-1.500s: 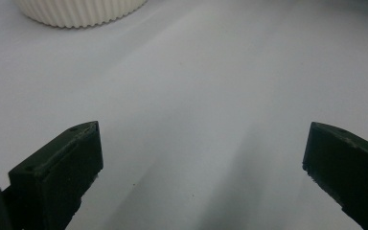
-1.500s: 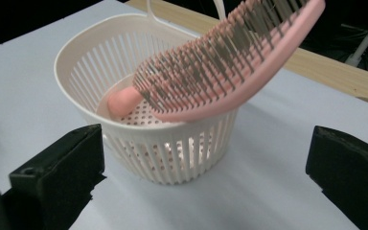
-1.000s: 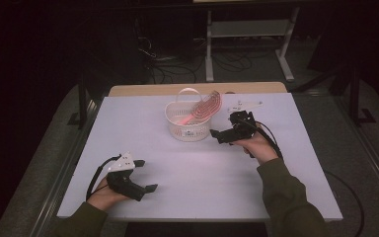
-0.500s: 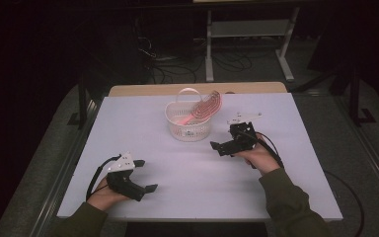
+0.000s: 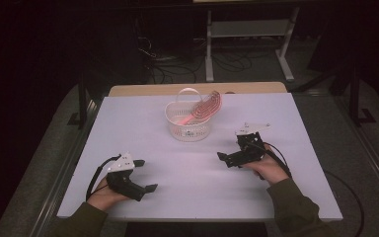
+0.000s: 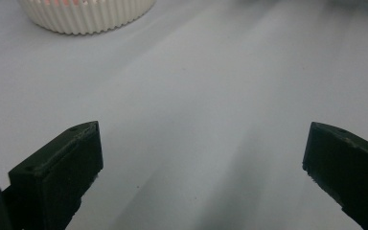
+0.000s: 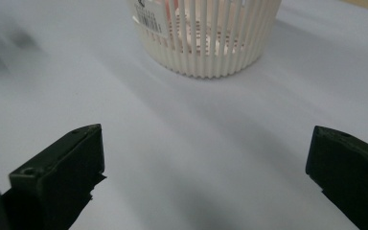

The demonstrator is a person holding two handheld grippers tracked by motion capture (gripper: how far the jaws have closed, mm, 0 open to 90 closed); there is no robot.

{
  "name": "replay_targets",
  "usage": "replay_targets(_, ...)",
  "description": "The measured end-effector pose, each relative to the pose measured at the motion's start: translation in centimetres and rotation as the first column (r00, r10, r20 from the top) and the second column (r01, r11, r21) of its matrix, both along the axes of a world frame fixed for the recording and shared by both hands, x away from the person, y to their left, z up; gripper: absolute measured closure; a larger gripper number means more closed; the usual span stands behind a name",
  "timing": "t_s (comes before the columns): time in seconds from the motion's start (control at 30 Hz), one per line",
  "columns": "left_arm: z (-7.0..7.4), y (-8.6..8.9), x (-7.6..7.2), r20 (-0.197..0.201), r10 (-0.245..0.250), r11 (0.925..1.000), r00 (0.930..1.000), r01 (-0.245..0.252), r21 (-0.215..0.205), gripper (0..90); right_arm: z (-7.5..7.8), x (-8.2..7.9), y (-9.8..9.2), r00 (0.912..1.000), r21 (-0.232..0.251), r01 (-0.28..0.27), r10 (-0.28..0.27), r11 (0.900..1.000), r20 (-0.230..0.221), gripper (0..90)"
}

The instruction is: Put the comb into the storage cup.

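A white slatted basket stands at the table's far middle, and a pink brush leans inside it, sticking out over the rim. My right gripper rests low over the table to the basket's front right. Its jaws stand wide apart and empty, and they face the basket. The open right gripper has bare table between its jaws. My left gripper sits near the front left edge, open and empty. In its own view the left gripper points across the table, with the basket far off at upper left.
The pale table top stretches between the two hands. A wooden strip edges its far side. Beyond it the dark floor holds cables and a metal stand. A label is stuck on the basket wall.
My right gripper has drawn back from the basket toward the person and lower to the table. The left gripper has stayed put.
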State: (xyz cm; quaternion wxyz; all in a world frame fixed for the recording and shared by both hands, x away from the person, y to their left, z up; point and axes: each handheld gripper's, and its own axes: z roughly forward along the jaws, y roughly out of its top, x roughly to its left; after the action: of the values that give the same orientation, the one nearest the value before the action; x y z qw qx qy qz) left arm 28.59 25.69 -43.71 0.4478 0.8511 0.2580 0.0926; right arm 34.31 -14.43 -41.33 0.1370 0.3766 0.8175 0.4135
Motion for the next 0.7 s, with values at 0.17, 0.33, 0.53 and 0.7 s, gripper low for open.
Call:
replay_targets(0.17, 0.0, 0.0, 0.1, 0.005, -0.001, 1.0000, 1.0000, 0.001, 0.001, 0.0, -0.4, -0.9, -0.6, 1.0000, 0.003, -0.003, 0.003, 1.000, -0.005, 0.0)
replay_targets(0.33, 0.0, 0.0, 0.1, 0.005, -0.002, 1.0000, 1.0000, 0.002, 0.001, 0.0, -0.7, -1.8, -1.0, 0.9998, -0.001, -0.014, 0.014, 1.000, -0.011, 0.0)
replay_targets(0.53, 0.0, 0.0, 0.1, 0.006, -0.001, 1.0000, 1.0000, 0.001, 0.002, 0.0, -1.2, -3.0, -1.4, 0.9997, 0.005, -0.019, 0.019, 1.000, -0.018, 0.0)
replay_targets(0.7, 0.1, 0.0, 0.2, 0.007, 0.003, 1.0000, 1.0000, -0.003, -0.003, 0.0, -1.8, -3.8, -1.9, 0.9994, 0.008, -0.011, 0.012, 1.000, -0.033, 0.0)
